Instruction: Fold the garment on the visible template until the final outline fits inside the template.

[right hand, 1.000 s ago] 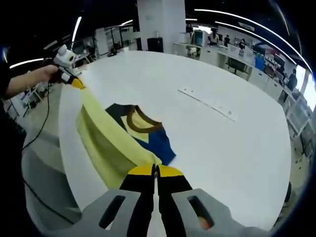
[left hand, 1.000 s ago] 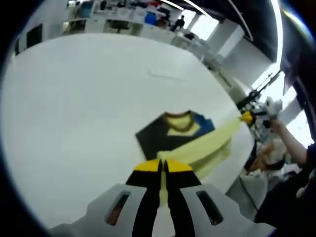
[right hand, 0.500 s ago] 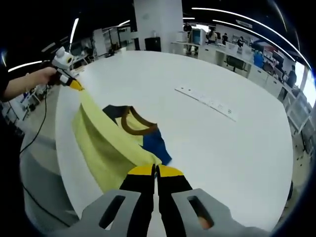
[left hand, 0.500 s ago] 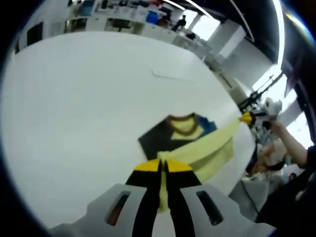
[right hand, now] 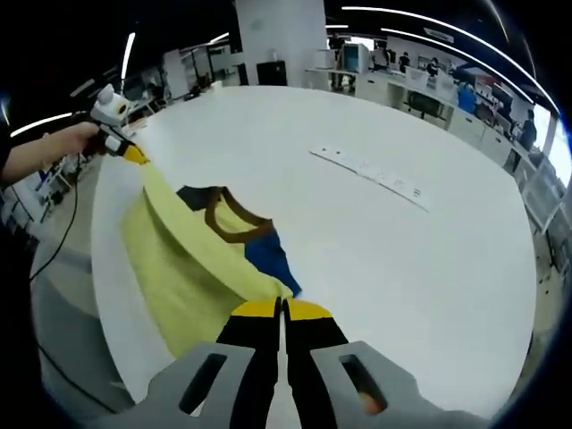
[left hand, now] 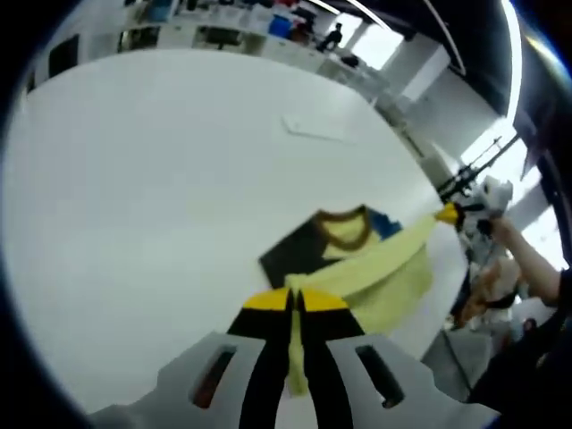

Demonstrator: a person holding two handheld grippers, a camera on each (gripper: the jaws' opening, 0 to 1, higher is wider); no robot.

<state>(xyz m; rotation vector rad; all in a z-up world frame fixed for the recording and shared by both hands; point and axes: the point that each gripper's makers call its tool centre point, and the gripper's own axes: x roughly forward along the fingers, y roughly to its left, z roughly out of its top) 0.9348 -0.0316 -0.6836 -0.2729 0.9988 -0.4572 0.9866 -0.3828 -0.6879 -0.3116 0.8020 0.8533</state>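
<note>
Left gripper view, my left gripper: the jaws are pressed together and they pinch one corner of the yellow hem of the T-shirt.
Left gripper view, the T-shirt: it begins at my jaw tips and goes forward and to the right over the white table. The brown collar and the dark and blue parts lie flat on the table ahead of me, beyond the yellow part.
Left gripper view, my right gripper: far to the right, it holds the other corner of the hem. The hem is stretched between the two grippers.
Left gripper view, a risk: the lifted yellow part hangs near the table edge on the right. If I lower it there, I think the cloth can slide over the edge.
Right gripper view, my right gripper: the jaws are closed on the yellow hem at the tips.
Right gripper view, the T-shirt: it spreads forward and to the left from my jaws, up to the left gripper, far left.
Right gripper view, white strip: it lies on the table well ahead and to the right, apart from the T-shirt. Whether it belongs to the template, I cannot tell.
Right gripper view, a risk: if one hand moves faster than the other, the fold line will probably be oblique and the outline too wide.
</note>
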